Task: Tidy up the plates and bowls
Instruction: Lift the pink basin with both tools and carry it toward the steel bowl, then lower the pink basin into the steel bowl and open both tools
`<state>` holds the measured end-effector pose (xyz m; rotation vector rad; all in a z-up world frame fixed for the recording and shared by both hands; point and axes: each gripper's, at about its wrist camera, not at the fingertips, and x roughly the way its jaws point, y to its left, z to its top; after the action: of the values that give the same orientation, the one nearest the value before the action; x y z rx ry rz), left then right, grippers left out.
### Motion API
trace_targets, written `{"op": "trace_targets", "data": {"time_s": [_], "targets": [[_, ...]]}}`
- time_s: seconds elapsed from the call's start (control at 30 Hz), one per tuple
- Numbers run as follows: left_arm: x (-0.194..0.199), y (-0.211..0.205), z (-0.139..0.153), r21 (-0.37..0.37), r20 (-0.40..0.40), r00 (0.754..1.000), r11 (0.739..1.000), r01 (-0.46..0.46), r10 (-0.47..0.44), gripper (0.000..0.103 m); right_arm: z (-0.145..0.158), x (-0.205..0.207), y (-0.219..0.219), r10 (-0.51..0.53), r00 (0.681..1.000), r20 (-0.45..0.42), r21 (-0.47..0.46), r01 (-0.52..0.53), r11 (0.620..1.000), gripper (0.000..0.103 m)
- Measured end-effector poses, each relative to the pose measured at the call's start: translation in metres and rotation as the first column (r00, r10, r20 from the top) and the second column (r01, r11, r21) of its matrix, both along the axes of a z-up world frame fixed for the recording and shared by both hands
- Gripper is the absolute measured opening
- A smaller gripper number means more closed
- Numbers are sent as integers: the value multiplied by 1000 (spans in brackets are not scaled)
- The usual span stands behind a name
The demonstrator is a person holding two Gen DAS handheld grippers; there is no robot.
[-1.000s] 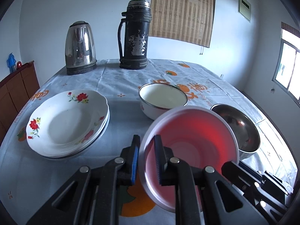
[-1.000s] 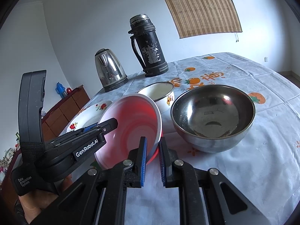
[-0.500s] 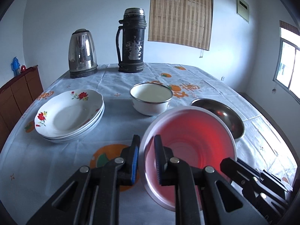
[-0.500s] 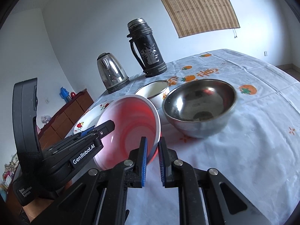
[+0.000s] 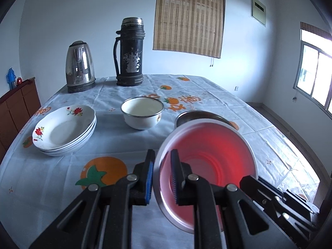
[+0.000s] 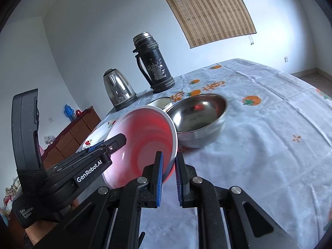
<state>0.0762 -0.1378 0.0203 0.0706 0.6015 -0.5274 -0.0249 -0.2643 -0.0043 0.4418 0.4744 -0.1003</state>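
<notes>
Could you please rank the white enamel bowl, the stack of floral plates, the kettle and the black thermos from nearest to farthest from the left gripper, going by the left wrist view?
From the left gripper:
1. Stack of floral plates, ahead left.
2. White enamel bowl, straight ahead; close to the plates in range.
3. Kettle, far left.
4. Black thermos, far edge; near level with the kettle.

Plates (image 5: 62,132) lie left of the enamel bowl (image 5: 142,112) (kettle (image 5: 79,70) behind them).

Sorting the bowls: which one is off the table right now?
The red bowl, gripped at its rim by the left gripper and the right gripper. The white enamel bowl and steel bowl sit on the tablecloth.
</notes>
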Motion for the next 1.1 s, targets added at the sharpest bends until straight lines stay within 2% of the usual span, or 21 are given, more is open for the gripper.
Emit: {"op": "trace_targets", "data": {"time_s": [0.33,0.57,0.77,1.1], "targets": [[-5,-31,22,-18,34,999,999,34,-33,14,16,-12,-27,-59,997,42,-3,59,998,13],[8,-55,34,-46,30,999,998,46,-44,14,33,-6,-48,-92,994,66,-38,95,995,13],[26,-71,31,-65,-9,999,997,36,-37,14,37,10,-65,-107,993,53,-58,110,992,13],[55,-88,10,-42,-70,997,999,9,-12,14,25,41,-84,-102,995,-8,-65,101,993,13]]}}
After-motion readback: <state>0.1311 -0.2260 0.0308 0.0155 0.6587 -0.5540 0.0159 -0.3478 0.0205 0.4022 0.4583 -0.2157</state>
